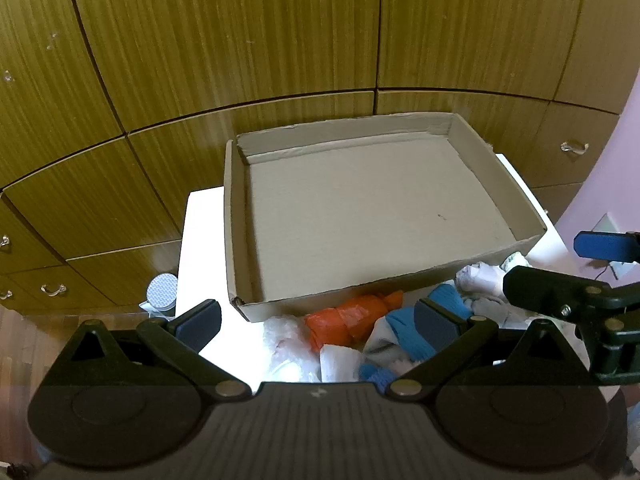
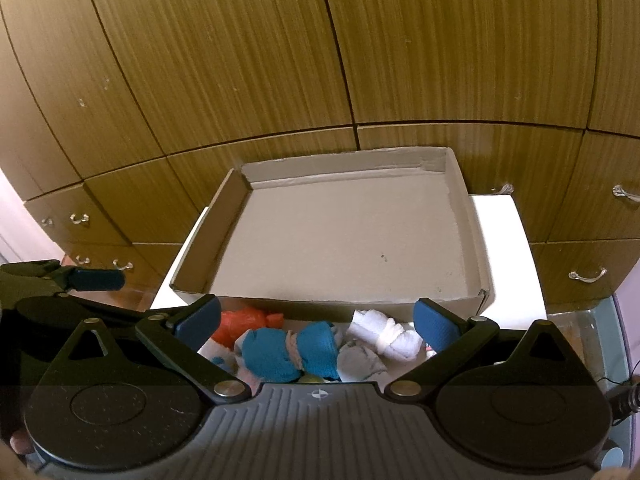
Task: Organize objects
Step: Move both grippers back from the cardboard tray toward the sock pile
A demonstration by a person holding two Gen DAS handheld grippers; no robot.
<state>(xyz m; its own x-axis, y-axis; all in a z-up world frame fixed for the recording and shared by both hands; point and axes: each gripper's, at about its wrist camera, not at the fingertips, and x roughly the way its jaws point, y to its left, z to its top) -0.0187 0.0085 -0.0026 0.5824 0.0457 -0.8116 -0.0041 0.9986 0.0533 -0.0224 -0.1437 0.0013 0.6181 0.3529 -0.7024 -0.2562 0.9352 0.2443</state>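
A shallow cardboard box [image 1: 240, 216] [image 2: 476, 240] stands empty on a small white table [image 1: 200, 240] [image 2: 504, 232]. In front of it lies a heap of rolled bundles: an orange one [image 1: 344, 320] [image 2: 244, 322], a blue one [image 1: 404, 328] [image 2: 288, 350], a white one [image 2: 384, 332] [image 1: 480, 276] and a clear plastic bag [image 1: 284, 344]. My left gripper [image 1: 318, 322] is open and empty above the heap. My right gripper [image 2: 318, 322] is open and empty above the blue and white bundles; it also shows in the left wrist view [image 1: 560, 264].
Olive wooden cabinet doors and drawers [image 1: 240, 60] [image 2: 440, 60] rise right behind the table. A round grey patterned lid [image 1: 162, 292] sits low beside the table's left edge. A pale pink wall [image 1: 616, 160] is on the right.
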